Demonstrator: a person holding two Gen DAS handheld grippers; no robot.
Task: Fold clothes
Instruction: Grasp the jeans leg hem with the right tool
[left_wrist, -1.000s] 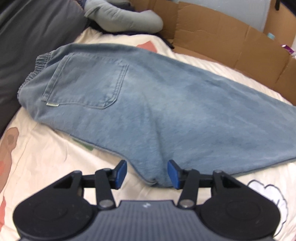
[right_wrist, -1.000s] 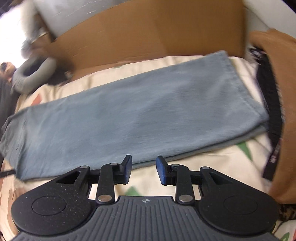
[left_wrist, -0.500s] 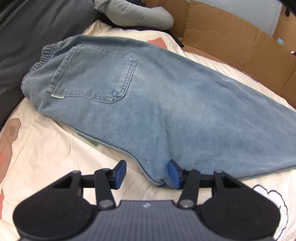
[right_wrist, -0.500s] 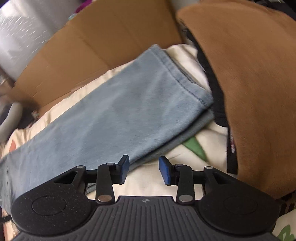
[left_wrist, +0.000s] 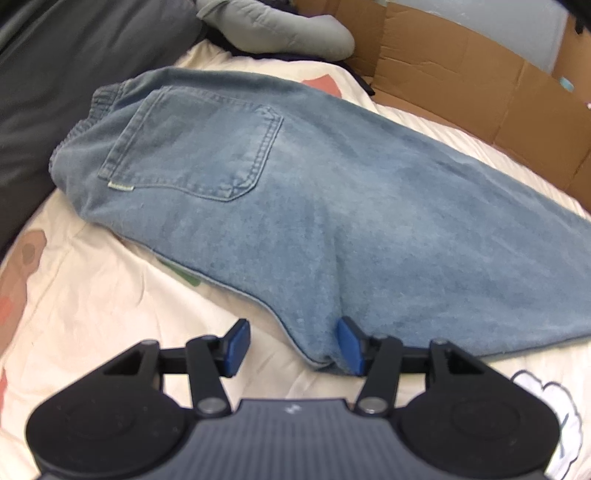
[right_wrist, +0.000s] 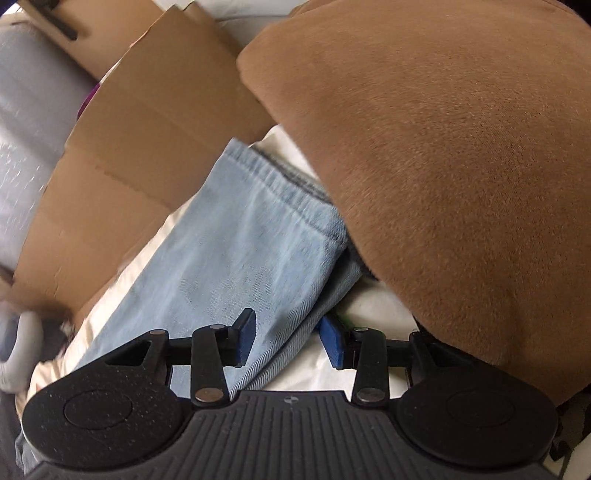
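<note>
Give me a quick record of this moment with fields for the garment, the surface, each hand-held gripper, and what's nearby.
garment: blue jeans, laid flat, back pocket up
surface: cream printed bedsheet
left hand-held gripper: open, straddling the crotch point of the jeans
right hand-held gripper: open, astride the leg edge near the hem
nearby: brown blanket over the hem corner; cardboard along the far side

One pair of jeans, two tongs

We count one pair of jeans (left_wrist: 332, 206), one grey cushion (left_wrist: 280, 26) far ahead of the left tongs (left_wrist: 291, 345), and one brown cushion (right_wrist: 443, 166) right of the right tongs (right_wrist: 288, 341).
</note>
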